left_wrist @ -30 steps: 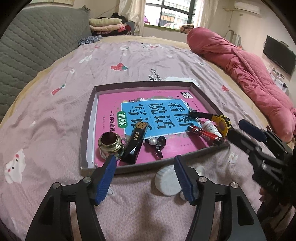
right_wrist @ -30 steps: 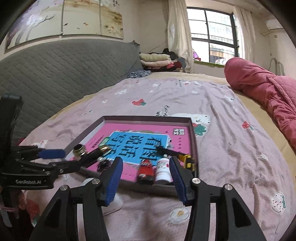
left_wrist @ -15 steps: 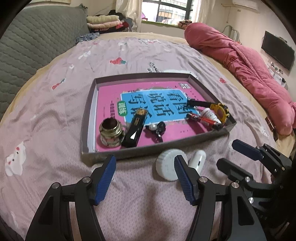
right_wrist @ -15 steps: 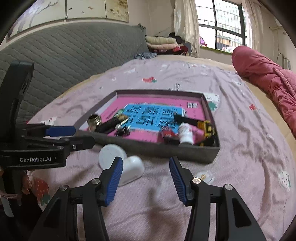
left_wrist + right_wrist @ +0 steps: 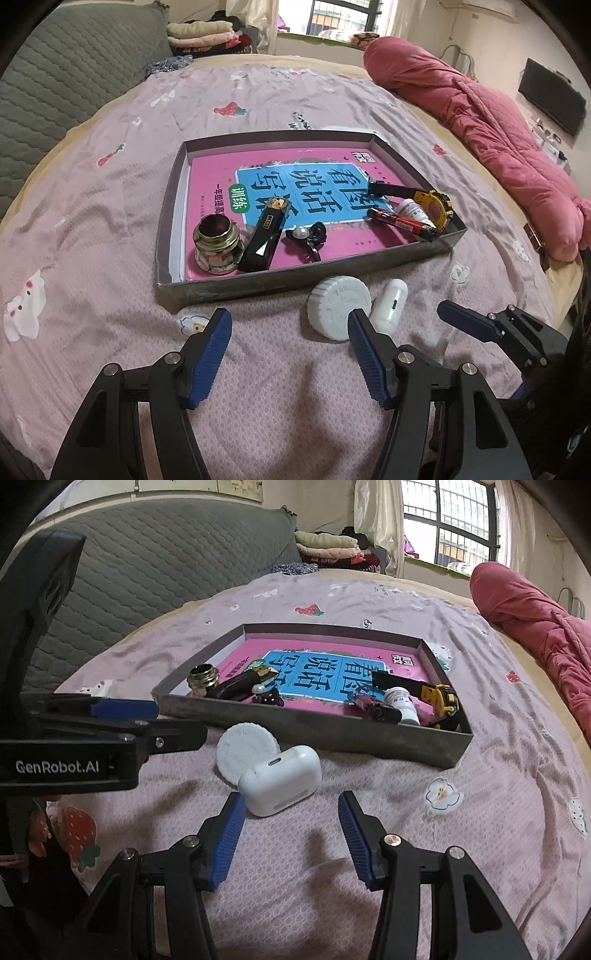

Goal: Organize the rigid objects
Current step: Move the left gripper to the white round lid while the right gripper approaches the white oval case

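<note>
Our right gripper (image 5: 291,834) hangs with its jaws apart, empty, near the white rounded plastic case (image 5: 279,780). The left gripper (image 5: 290,352) is also apart and empty. We fear the smooth case could slip against the round white lid (image 5: 242,751) beside it.

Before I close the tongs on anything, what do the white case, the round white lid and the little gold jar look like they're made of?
White case: probably smooth, glossy hard plastic; it shows soft highlights and a port slot in one end.
Round white lid: likely matte moulded plastic, with a ribbed rim and raised lettering.
Gold jar: seemingly metal with a brassy, reflective finish and a threaded neck; plated plastic can't be ruled out.
</note>
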A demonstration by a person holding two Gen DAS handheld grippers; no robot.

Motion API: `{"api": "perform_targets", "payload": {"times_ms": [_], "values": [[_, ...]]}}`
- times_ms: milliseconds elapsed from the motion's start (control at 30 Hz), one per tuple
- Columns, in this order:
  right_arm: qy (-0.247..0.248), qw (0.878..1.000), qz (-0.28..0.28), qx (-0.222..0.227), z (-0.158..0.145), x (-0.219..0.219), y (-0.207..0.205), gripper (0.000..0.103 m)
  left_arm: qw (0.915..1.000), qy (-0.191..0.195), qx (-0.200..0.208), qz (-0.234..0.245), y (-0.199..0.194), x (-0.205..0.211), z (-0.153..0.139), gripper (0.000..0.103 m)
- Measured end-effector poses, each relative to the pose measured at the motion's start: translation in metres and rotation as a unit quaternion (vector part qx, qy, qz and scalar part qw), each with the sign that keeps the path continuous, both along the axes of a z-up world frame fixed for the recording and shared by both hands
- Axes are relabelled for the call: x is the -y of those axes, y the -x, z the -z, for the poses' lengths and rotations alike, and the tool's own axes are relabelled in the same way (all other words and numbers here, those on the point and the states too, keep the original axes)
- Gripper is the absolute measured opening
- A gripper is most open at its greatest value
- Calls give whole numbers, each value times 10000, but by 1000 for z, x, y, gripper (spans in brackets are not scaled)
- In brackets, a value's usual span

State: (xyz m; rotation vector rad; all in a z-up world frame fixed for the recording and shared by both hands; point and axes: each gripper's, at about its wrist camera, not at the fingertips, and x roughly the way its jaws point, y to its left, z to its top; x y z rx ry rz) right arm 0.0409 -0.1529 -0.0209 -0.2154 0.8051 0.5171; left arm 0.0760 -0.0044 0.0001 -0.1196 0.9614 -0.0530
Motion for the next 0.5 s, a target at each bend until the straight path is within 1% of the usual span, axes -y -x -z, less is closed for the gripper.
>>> {"api": "perform_targets", "payload": {"times_ms": [333, 500], "values": [[-49, 10000, 59, -51, 3, -10, 0, 52, 10000, 65, -53, -54, 0, -8, 3, 67], [-145, 9996, 233, -110, 8, -18, -6, 52, 9999, 108, -71, -95, -2, -11, 6, 67]]}}
